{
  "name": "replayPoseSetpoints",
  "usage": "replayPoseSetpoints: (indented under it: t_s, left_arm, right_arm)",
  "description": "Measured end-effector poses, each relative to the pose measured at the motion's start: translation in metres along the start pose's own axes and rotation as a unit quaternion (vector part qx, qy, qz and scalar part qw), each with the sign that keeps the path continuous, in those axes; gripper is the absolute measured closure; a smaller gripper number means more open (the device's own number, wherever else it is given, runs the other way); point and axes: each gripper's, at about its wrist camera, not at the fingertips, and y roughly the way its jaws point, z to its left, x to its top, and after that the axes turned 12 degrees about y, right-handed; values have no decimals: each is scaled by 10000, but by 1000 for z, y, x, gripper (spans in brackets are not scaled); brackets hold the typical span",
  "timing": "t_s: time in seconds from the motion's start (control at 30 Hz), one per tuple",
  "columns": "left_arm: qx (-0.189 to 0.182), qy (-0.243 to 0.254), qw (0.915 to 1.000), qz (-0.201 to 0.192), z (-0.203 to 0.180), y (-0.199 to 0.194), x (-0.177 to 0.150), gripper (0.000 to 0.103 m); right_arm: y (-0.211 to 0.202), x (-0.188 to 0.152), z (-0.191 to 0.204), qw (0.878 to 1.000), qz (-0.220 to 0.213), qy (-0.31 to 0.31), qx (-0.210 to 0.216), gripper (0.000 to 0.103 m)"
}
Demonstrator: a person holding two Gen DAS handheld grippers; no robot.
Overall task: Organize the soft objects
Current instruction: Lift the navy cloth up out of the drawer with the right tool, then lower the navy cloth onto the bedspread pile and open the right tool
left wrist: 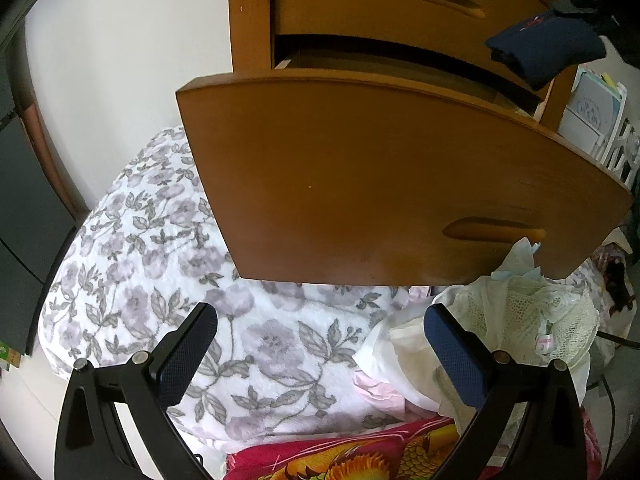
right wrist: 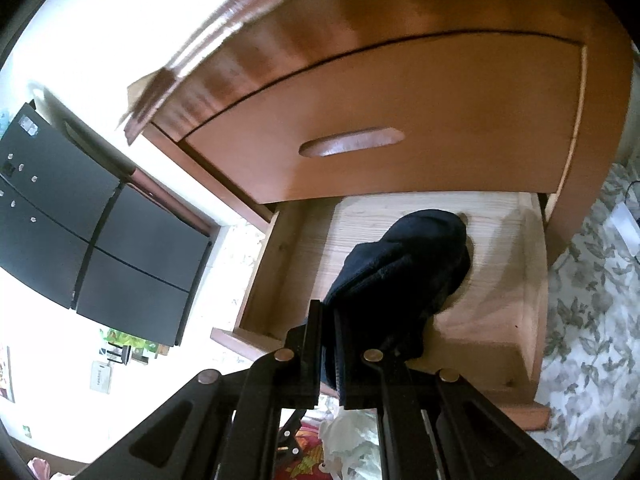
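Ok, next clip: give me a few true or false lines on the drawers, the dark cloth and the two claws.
1. The right claw is shut on the dark cloth. True.
2. The lower drawer is pushed closed. False: it is pulled out, its wooden floor showing.
3. The left claw grips the floral blanket. False: its jaws stand wide open with nothing between them.
4. The upper drawer is closed. True.
5. The dark cloth lies flat on the blanket. False: it hangs from the right claw over the open drawer.
6. A white mesh bag lies below the lower drawer's front. True.
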Motion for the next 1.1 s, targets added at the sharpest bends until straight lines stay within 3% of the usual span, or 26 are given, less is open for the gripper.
replayPoseSetpoints:
  t_s: [1.1]
  left_arm:
    - [454, 263, 9976, -443, -13, -26, -4, 0]
  right_arm:
    - [-71, -65, 5, 9989, -243, -280, 274, 97]
